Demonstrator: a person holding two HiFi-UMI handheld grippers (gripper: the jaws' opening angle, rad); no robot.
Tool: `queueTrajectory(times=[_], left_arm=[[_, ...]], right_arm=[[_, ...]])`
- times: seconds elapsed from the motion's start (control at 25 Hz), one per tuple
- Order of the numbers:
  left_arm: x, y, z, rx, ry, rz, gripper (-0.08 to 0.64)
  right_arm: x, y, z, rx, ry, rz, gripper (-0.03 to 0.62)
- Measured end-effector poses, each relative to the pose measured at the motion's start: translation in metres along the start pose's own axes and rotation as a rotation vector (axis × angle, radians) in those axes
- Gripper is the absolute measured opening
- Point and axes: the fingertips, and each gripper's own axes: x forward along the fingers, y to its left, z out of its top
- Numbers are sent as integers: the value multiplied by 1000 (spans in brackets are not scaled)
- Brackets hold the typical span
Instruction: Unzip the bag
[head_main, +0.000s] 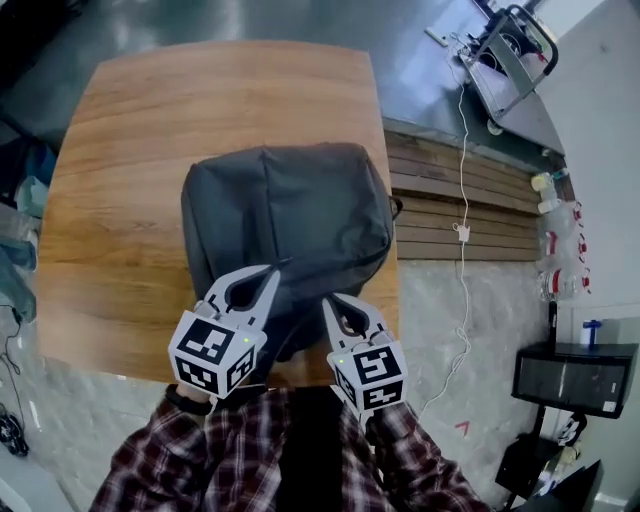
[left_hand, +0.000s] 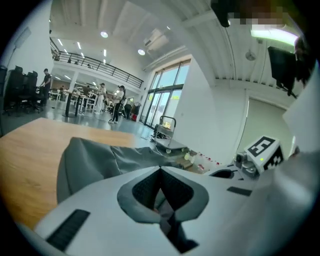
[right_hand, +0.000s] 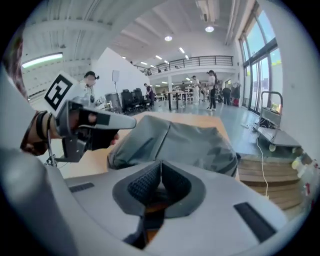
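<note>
A dark grey backpack (head_main: 290, 205) lies on the wooden table (head_main: 200, 100), its near end toward me. My left gripper (head_main: 272, 270) rests its tips on the bag's near left part, jaws together. My right gripper (head_main: 328, 300) is at the bag's near edge, also shut. In the left gripper view the pads meet at the tip of the left gripper (left_hand: 160, 170), with the bag (left_hand: 95, 160) beyond. The right gripper view shows the right gripper (right_hand: 160, 162) closed in front of the bag (right_hand: 190, 142). I see nothing between either pair of tips. No zipper pull is visible.
Right of the table are a slatted wooden step (head_main: 460, 210), a white cable (head_main: 463, 150), a metal cart (head_main: 510, 50), bottles (head_main: 560, 250) and a black cabinet (head_main: 575, 375). People stand far off in the hall (right_hand: 212, 90). The table's near edge is at my body.
</note>
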Motion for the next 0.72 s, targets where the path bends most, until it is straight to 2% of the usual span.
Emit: queueTrajectory(times=[0.12, 0.24, 0.4, 0.52, 0.72], left_arm=[[-36, -7, 49, -22, -120, 49, 9], [-67, -12, 100, -11, -256, 95, 9], [-99, -33, 141, 20, -357, 114, 9], [-113, -49, 156, 48, -386, 113, 9], [-112, -72, 160, 67, -420, 106, 9]], right_arm=[[-15, 1, 59, -15, -118, 19, 18], [-29, 12, 120, -62, -248, 63, 18], [-55, 37, 177, -109, -375, 106, 18], [-72, 54, 201, -129, -434, 122, 16], [-97, 57, 208, -124, -476, 129, 12]])
